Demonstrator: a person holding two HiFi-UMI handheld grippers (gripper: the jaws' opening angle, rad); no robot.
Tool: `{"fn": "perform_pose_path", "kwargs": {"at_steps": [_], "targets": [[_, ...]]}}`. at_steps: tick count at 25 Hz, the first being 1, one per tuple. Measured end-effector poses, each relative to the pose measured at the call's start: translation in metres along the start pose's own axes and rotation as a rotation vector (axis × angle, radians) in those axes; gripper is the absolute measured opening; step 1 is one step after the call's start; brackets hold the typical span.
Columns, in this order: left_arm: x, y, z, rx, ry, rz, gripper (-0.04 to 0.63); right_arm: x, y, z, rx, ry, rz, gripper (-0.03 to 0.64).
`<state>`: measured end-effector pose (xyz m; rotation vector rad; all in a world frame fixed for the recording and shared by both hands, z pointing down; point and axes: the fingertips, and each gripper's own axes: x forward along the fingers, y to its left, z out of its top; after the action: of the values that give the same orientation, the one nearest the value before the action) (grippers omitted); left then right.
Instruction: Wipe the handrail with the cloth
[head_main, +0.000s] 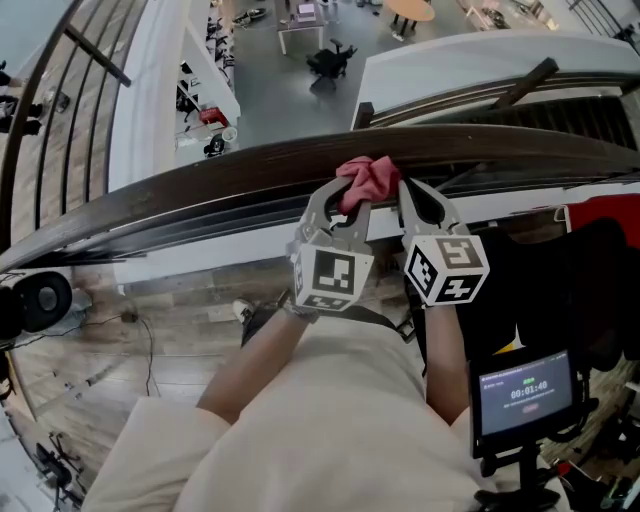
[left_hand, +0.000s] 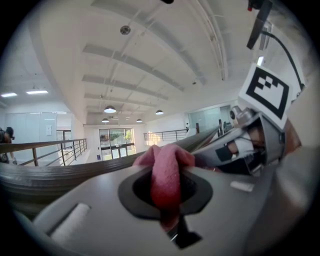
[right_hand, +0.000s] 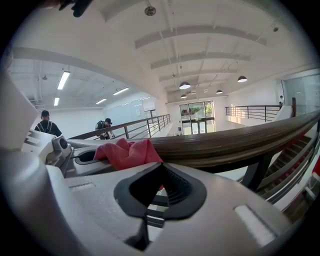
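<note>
- Pink-red cloth (head_main: 368, 180) lies bunched on top of the dark wooden handrail (head_main: 200, 190), at the near edge of the rail, right in front of me.
- My left gripper (head_main: 343, 200) has its jaws closed on the cloth. In the left gripper view a fold of the cloth (left_hand: 167, 172) runs down through the oval gap between the pads of the left gripper (left_hand: 167, 192), and the rest bulges out above the tips.
- From that view the handrail (left_hand: 45, 175) sweeps away to the left, just behind the cloth. The cloth sits between the jaw tips and the rail.
- My right gripper (head_main: 418, 192) sits just beside the left one, on the right of the cloth, with its tips up at the rail's near edge.
- In the right gripper view the jaws of the right gripper (right_hand: 160, 192) are together with nothing gripped. The gap between the pads shows only a sliver of red behind it.
- There the cloth (right_hand: 127, 152) lies up and to the left of my right jaw tips, resting against the handrail (right_hand: 240, 142), with the left gripper (right_hand: 82, 157) just beyond it.
- Each gripper's marker cube faces up at me, the left cube (head_main: 330, 275) touching or nearly touching the right cube (head_main: 447, 265).
- A small screen (head_main: 525, 390) stands low at my right.
</note>
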<state>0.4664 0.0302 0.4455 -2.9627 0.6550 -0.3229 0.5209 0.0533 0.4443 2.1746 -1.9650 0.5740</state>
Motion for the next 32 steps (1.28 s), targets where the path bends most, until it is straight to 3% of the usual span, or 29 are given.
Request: {"fn": "perform_pose_path", "kwargs": {"at_steps": [14, 20, 32], "targets": [[-0.014, 0.018, 0.003, 0.008, 0.02, 0.021, 0.029, 0.01, 0.019, 0.014, 0.0, -0.011, 0.036, 0.003], [-0.049, 0.039, -0.011, 0.008, -0.008, -0.006, 0.029, 0.017, 0.059, 0.0, 0.0, -0.017, 0.012, 0.003], [-0.056, 0.052, -0.016, -0.005, -0.008, -0.001, 0.029, 0.024, 0.07, 0.007, -0.019, -0.008, 0.009, 0.003]]}}
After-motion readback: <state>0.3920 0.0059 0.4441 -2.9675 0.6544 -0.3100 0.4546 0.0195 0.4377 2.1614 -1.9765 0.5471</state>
